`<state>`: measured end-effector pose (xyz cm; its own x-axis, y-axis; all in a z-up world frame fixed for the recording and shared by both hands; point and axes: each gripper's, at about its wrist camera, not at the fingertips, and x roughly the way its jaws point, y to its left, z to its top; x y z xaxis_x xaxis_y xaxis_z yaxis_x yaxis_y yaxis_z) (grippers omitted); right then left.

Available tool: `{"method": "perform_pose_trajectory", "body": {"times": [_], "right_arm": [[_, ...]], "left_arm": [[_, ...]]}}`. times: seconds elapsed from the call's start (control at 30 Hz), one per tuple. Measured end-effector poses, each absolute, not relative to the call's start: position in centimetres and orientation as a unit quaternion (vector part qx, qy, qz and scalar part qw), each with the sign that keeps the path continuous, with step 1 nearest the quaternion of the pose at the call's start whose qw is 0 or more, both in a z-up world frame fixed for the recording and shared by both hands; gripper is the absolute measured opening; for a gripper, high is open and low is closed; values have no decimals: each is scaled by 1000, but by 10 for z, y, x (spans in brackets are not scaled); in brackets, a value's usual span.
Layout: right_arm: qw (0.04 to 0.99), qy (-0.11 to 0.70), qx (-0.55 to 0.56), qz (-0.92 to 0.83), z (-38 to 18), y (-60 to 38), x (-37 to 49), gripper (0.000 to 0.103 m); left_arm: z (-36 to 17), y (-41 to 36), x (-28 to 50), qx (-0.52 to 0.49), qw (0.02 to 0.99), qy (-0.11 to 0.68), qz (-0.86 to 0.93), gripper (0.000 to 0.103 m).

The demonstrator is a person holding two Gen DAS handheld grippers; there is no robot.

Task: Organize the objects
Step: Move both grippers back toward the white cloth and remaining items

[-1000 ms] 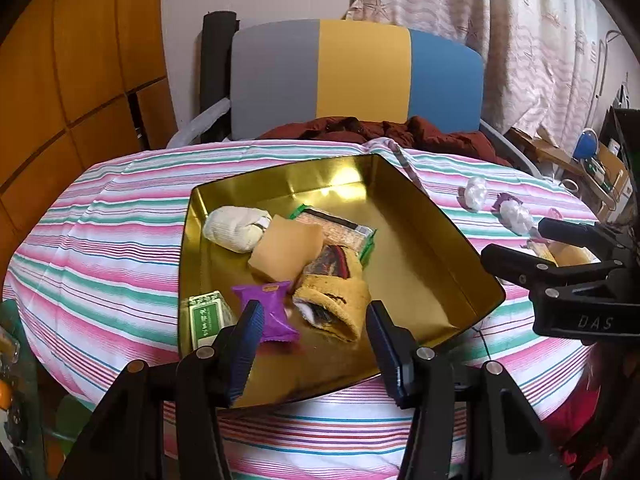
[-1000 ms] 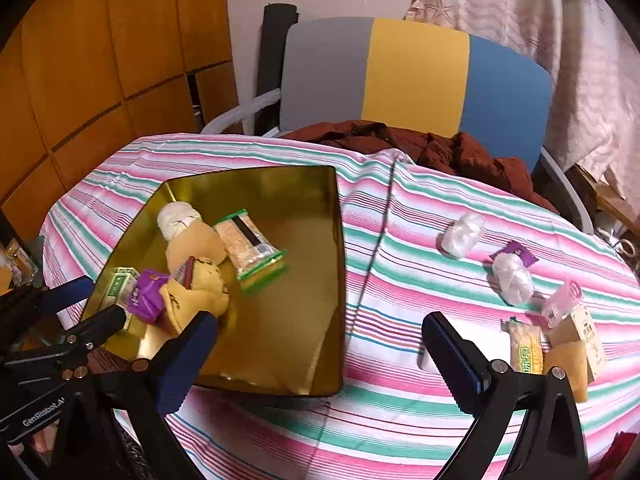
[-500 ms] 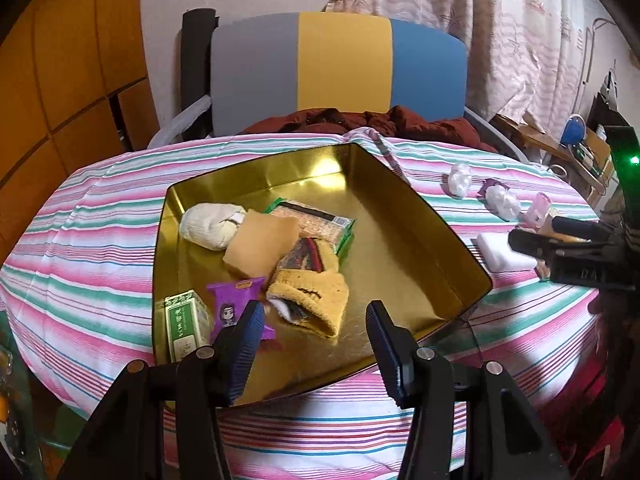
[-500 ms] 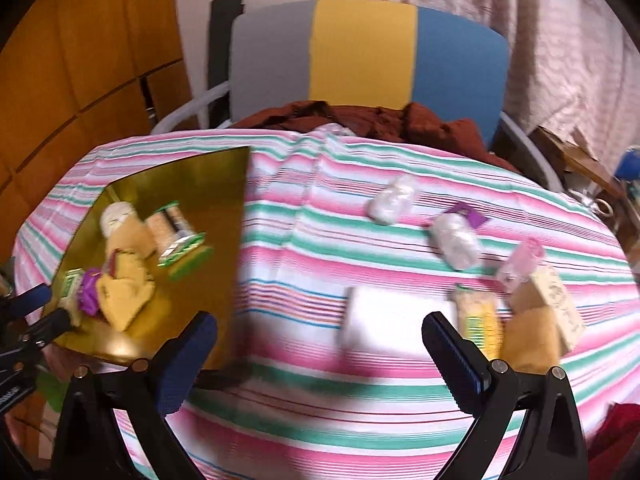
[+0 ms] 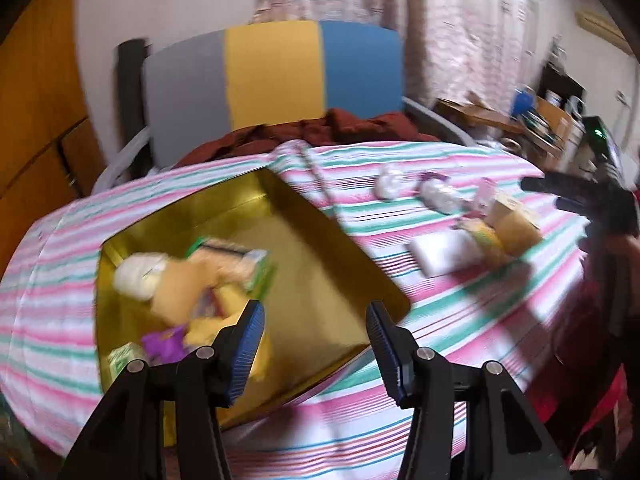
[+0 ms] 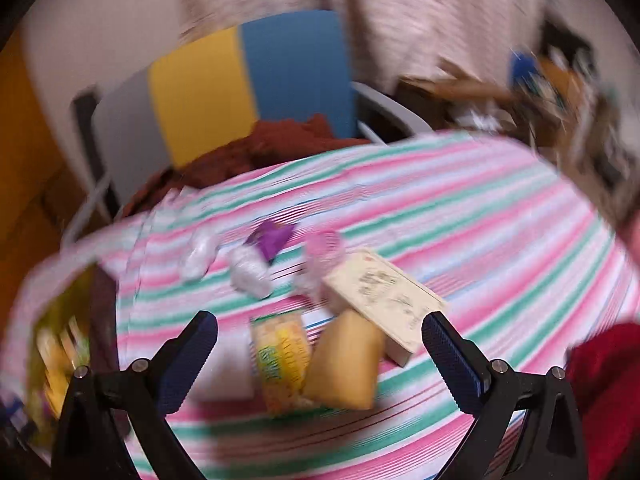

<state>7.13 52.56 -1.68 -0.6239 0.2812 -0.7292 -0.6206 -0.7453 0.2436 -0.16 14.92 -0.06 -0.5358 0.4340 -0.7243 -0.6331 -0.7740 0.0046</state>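
Two grippers are in my hands, and both frames are smeared with blur. My left gripper (image 5: 314,344) stands wide with nothing between its blue pads, hanging over the near edge of the gold tray (image 5: 320,276) on the striped tablecloth (image 5: 52,276). To the left of and just ahead of its left finger, the tray's contents are bunched together: a green packet (image 5: 122,360) nearest me, a purple wrapper (image 5: 164,340) beside it, a white bundle (image 5: 138,274) and tan pieces (image 5: 176,296) farther in, and a green-edged cracker pack (image 5: 236,260) behind those. The right part of the tray floor ahead of this gripper is bare. Far off to its right, loose items lie on the cloth. My right gripper (image 6: 320,350) is also spread wide and grips nothing; it hangs over those items. Just inside its left finger lies a white flat packet (image 6: 224,376), then a yellow snack pack (image 6: 282,364) touching a tan wedge (image 6: 344,368) between the fingers, then a cream box (image 6: 384,296) tilted against the wedge near the right finger. Beyond them, left to right, sit two clear-wrapped white sweets (image 6: 200,256), a purple sweet wrapper (image 6: 270,238) and a pink one (image 6: 324,250). Behind the table stands a grey, yellow and blue chair (image 6: 224,84).
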Motion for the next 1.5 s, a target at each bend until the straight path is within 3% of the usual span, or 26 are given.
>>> {"method": "perform_pose_trajectory", "body": {"times": [0.2, 0.33, 0.6, 0.77, 1.0, 1.5], "right_arm": [[258, 292, -320, 864, -17, 540, 85, 103], [247, 310, -312, 863, -16, 543, 89, 103], [227, 337, -307, 861, -22, 546, 88, 103], [231, 385, -280, 849, -26, 561, 100, 103], [223, 412, -281, 838, -33, 569, 99, 103], [222, 418, -293, 831, -39, 570, 95, 103]], "left_arm": [[1, 209, 6, -364, 392, 173, 827, 58], [-5, 246, 8, -364, 429, 210, 800, 69], [-31, 309, -6, -369, 459, 288, 755, 70], [-49, 340, -12, -380, 483, 321, 721, 80], [-77, 370, -30, -413, 479, 361, 686, 81], [-94, 383, -35, -442, 477, 347, 676, 78]]}}
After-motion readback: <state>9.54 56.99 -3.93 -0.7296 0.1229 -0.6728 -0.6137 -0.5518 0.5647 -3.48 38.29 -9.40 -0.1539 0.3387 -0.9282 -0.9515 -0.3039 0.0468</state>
